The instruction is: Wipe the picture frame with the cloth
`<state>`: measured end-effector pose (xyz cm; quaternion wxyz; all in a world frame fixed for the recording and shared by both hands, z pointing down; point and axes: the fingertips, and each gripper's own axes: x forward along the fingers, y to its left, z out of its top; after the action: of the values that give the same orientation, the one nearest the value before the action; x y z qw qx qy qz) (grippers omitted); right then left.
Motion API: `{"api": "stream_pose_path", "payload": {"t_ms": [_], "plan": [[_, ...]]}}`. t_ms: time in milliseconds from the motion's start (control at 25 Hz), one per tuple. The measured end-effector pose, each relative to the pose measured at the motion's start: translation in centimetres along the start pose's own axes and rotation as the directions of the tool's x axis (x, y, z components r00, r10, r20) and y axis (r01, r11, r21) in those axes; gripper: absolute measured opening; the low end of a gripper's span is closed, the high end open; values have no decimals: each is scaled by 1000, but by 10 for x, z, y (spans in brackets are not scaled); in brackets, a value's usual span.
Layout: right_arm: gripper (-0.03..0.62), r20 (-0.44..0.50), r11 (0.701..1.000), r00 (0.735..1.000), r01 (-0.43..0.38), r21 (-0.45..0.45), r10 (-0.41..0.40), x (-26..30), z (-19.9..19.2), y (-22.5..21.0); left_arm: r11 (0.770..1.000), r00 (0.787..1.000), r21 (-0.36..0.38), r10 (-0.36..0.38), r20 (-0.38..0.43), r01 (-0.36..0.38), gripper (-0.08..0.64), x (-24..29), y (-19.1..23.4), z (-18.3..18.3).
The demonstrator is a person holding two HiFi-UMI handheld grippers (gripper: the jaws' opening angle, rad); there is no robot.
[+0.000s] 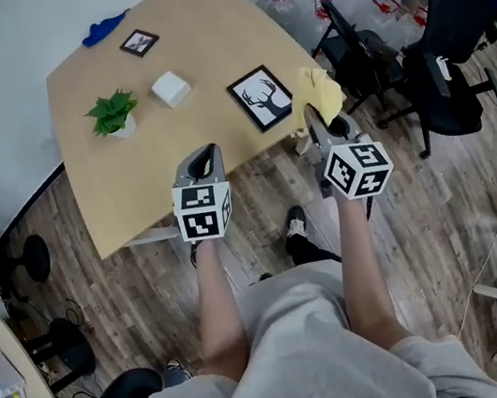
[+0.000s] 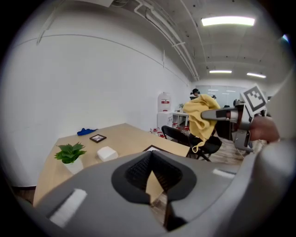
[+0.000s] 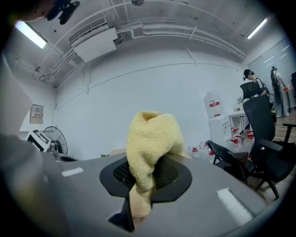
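Yellow cloth [image 1: 320,90] hangs bunched from the right gripper [image 1: 319,124] in the head view, near the deer picture frame [image 1: 261,98], which lies flat by the front edge of the wooden surface [image 1: 189,23]. The left gripper [image 1: 208,157] hovers just short of that edge. Left gripper view: jaws drawn together on nothing. Right gripper view: jaws clamped on the cloth. Wiping looks not yet begun. Next, I judge, the cloth must come down onto the frame's face.

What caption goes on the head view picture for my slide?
Right gripper holds a yellow cloth near the deer picture frame on the table; left gripper holds nothing.
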<state>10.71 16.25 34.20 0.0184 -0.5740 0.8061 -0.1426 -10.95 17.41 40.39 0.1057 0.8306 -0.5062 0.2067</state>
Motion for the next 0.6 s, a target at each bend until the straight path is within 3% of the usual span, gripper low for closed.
{"api": "stream_pose_path", "payload": {"t_ms": [400,600], "plan": [[51,-73,996,994,-85,6,85,83,6,-70,998,998,-39,39,-52,-41,52,87,-2,26],[51,-115,993,987,-104,53,109,97,-13,-89,997,994,-77,23,-108,-32,52,102,-13,8]]}}
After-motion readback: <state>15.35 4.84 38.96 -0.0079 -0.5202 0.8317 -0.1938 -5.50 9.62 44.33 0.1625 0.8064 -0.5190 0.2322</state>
